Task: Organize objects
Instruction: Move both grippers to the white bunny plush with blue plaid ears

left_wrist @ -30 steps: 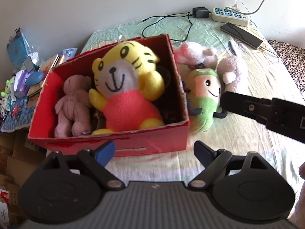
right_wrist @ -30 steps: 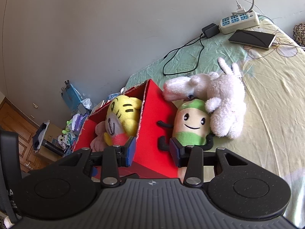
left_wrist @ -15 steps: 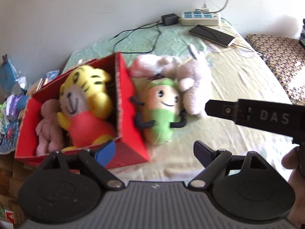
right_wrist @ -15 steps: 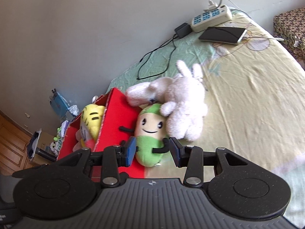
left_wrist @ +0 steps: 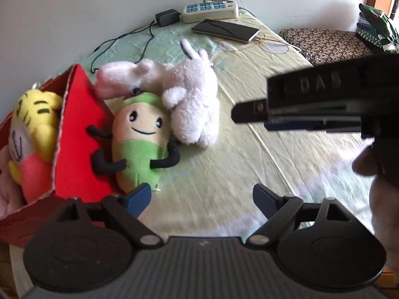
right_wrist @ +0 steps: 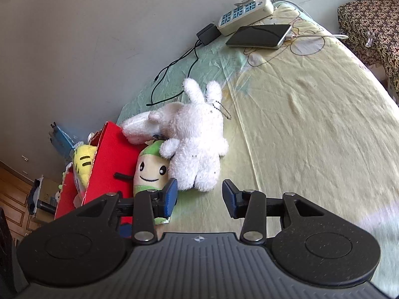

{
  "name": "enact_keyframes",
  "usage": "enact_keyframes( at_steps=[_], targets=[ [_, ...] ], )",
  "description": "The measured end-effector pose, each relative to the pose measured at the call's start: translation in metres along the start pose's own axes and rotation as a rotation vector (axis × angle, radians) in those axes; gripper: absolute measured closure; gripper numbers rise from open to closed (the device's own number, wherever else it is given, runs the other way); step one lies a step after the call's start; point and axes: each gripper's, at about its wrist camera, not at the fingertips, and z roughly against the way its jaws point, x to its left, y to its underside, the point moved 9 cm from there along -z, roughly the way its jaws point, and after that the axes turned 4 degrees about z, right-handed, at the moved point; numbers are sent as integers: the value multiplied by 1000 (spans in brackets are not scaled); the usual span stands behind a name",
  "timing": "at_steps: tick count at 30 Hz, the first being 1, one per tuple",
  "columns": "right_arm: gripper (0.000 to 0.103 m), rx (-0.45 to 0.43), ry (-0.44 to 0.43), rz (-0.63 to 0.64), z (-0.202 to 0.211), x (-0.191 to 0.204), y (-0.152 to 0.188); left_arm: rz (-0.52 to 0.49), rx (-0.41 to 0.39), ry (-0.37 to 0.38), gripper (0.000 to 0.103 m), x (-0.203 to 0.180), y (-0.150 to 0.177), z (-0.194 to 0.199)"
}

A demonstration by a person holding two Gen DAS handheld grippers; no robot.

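Both grippers, left gripper (left_wrist: 202, 196) and right gripper (right_wrist: 199, 194), empty with fingers apart, above fluffy white plush rabbit (right_wrist: 197, 144) lying beside open red cardboard box (left_wrist: 77, 137).

At the far edge of the bed sheet (right_wrist: 311, 124) I see a white power strip (right_wrist: 245, 15) against the wall, a black adapter (right_wrist: 208, 34) beside it, and a dark phone (right_wrist: 259, 36) lying flat just in front, cable attached

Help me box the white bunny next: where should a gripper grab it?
Probably the white bunny's plump lower body, approached from the open bedsheet side. Its other side presses against the green plush and another white toy.
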Motion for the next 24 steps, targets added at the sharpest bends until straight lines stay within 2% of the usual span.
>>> enact_keyframes(
  at_steps=[2, 7, 11, 15, 17, 20, 24],
  targets=[
    [59, 2, -33, 13, -6, 7, -13, -5, 19, 24, 15, -3, 8, -12],
    [59, 23, -177, 66, -29, 49, -42, -11, 51, 65, 15, -10, 27, -30],
    [59, 93, -246, 60, -66, 64, -45, -38, 49, 74, 15, -11, 32, -32],
    [60, 99, -183, 6, -80, 42, -44, -43, 52, 91, 15, -9, 33, -33],
    [63, 87, -159, -22, -73, 23, -41, -45, 47, 110, 15, -8, 29, -33],
    [64, 58, -149, -90, -55, -1, -40, -49, 34, 141, 15, -10, 20, -34],
    [56, 10, -74, -138, -34, -32, -42, -64, 4, 187, 15, -17, 3, -33]
  ],
)
